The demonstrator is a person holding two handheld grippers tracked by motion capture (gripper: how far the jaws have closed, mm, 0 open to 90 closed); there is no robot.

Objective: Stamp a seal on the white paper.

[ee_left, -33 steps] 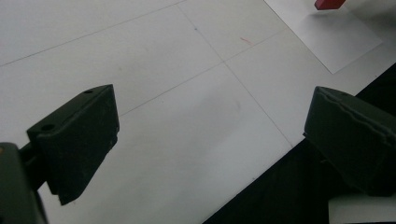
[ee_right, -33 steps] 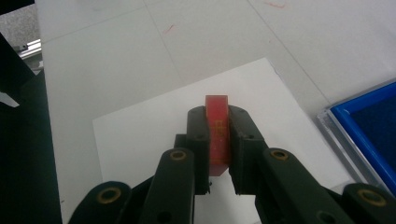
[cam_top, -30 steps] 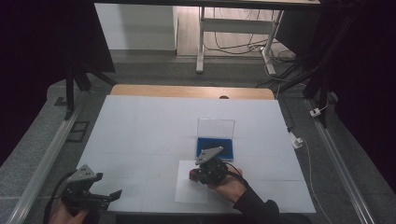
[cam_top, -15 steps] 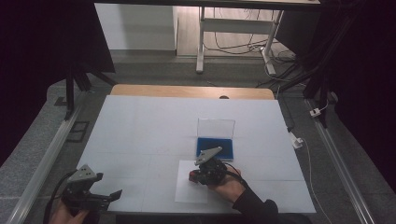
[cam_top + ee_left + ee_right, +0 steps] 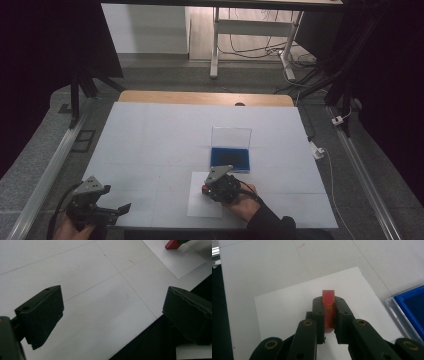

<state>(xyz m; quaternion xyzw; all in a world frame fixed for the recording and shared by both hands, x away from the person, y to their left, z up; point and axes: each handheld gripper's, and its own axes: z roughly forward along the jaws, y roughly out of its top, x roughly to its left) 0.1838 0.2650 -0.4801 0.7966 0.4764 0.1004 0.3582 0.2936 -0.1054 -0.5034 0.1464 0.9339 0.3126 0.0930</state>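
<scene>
My right gripper (image 5: 329,315) is black with brass-coloured rivets, and the block (image 5: 328,305) between its jaws is translucent red with faint yellowish marks on its face. Under it lies a plain white sheet of paper (image 5: 287,310) on a white table (image 5: 160,135) crossed by thin grey lines. To my gripper's right, a clear case (image 5: 409,312) has a deep blue lining.

High view overhead, far; tool views close, sharing white sheet (image 5: 287,307).

A white table top (image 5: 150,145) carries a white paper sheet (image 5: 197,202) at six o'clock, and an open blue-lined clear case (image 5: 230,150) just beyond it, near centre.
</scene>
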